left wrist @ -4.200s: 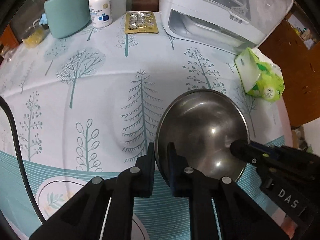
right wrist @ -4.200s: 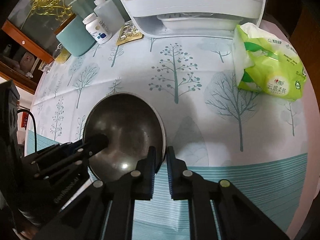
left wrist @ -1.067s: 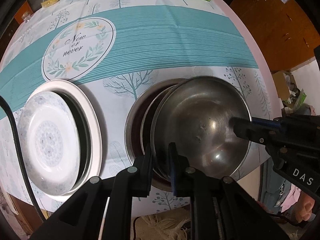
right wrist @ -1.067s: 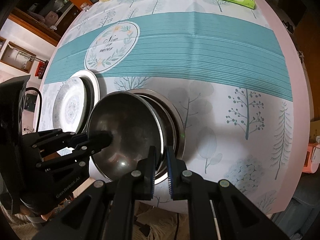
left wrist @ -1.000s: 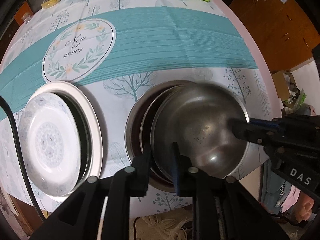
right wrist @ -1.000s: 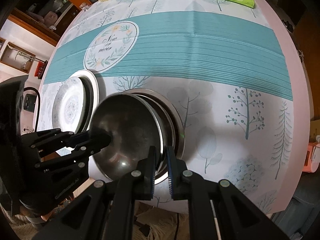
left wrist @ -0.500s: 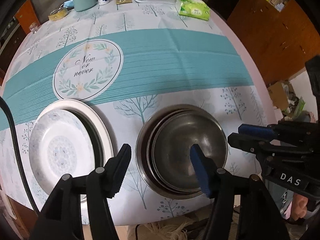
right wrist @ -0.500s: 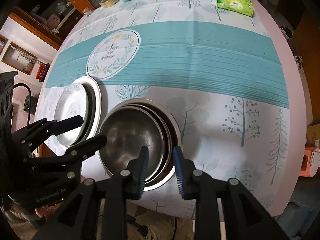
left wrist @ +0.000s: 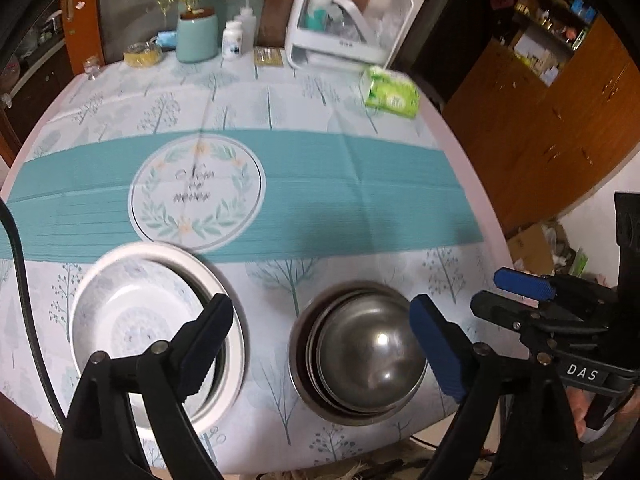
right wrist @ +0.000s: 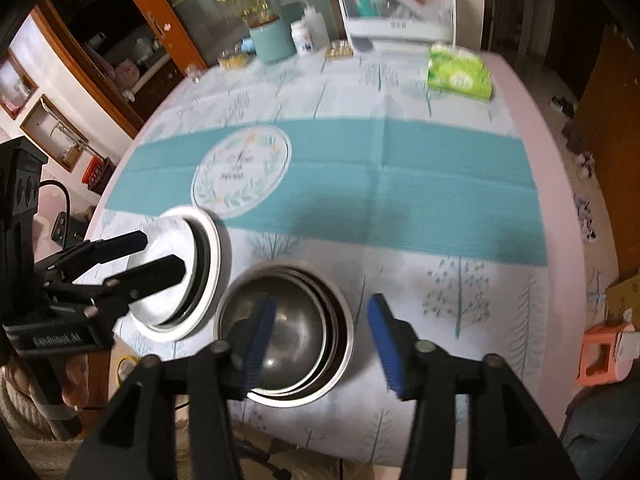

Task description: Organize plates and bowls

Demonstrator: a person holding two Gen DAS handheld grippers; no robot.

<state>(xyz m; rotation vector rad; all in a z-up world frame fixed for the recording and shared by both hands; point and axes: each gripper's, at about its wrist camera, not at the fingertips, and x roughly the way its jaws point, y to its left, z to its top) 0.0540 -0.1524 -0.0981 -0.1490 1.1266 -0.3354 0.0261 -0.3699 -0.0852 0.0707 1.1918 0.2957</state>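
Observation:
A stack of nested steel bowls (left wrist: 360, 360) sits near the table's front edge, the smallest bowl on top. To its left lies a stack of white patterned plates (left wrist: 132, 320). My left gripper (left wrist: 320, 308) hovers above the bowls with its jaws opening wide and nothing pressed between the pads. My right gripper (right wrist: 320, 312) hangs over the same bowl stack (right wrist: 296, 328), its jaws also opening and holding nothing. In the right wrist view my left gripper (right wrist: 160, 254) shows over the plates (right wrist: 200, 248). My right gripper (left wrist: 496, 292) shows at the right in the left wrist view.
A round printed emblem (left wrist: 196, 192) marks the teal band of the tablecloth. At the far edge stand a white appliance (left wrist: 348, 28), a teal canister (left wrist: 196, 36), a pill bottle (left wrist: 232, 40) and a green tissue pack (left wrist: 392, 94). An orange stool (right wrist: 604, 352) stands beside the table.
Both grippers let go of the top steel bowl, which now rests nested in the stack. Both jaws spread apart and both grippers rose away from the table.

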